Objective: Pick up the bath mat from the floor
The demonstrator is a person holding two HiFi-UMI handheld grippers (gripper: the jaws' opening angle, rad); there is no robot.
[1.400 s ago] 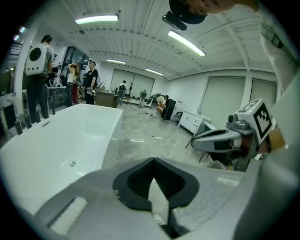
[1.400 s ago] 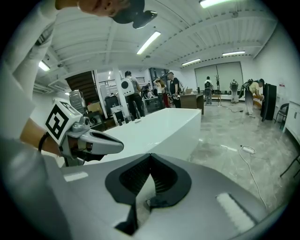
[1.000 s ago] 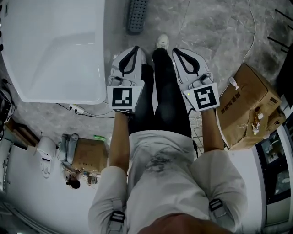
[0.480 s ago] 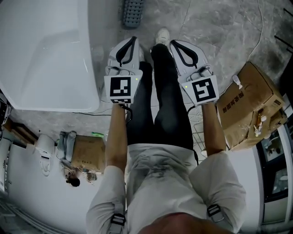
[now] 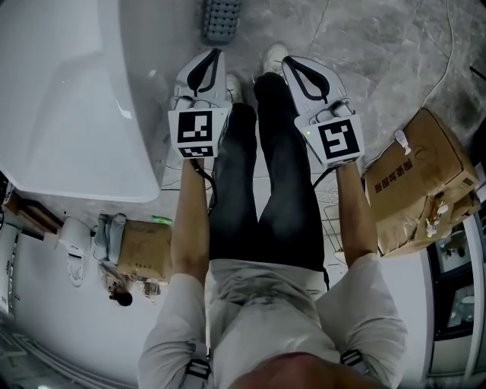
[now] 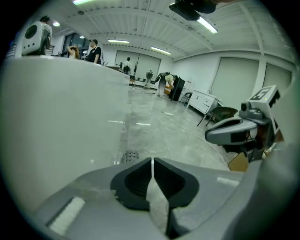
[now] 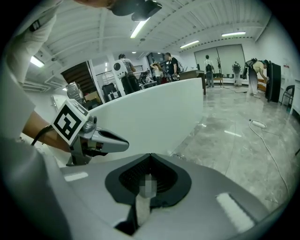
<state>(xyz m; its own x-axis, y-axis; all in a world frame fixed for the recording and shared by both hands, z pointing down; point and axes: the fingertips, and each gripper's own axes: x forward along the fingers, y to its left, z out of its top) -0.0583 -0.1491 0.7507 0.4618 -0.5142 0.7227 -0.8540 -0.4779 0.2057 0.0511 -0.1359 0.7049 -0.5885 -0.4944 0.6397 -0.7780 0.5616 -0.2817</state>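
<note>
The bath mat (image 5: 220,18) is a grey perforated strip that lies on the marble floor beside the bathtub, at the top of the head view. In the left gripper view the bath mat (image 6: 130,156) shows just past the jaw tips. My left gripper (image 5: 209,56) is held in the air short of the mat, its jaws shut with nothing between them. My right gripper (image 5: 291,64) is level with it on the right, also shut and empty. In the left gripper view the left gripper (image 6: 152,161) has its tips pressed together. The right gripper (image 7: 150,155) looks the same in its own view.
A white bathtub (image 5: 68,99) fills the left side, its wall close to the left gripper. A person's dark-trousered legs (image 5: 266,175) and white shoes stand between the grippers. A cardboard box (image 5: 425,182) sits at the right, and a white cable (image 5: 444,45) runs across the floor.
Both grippers have moved forward towards the mat, staying shut. The bathtub has slid further into the view at the left, and a foot has stepped ahead.
</note>
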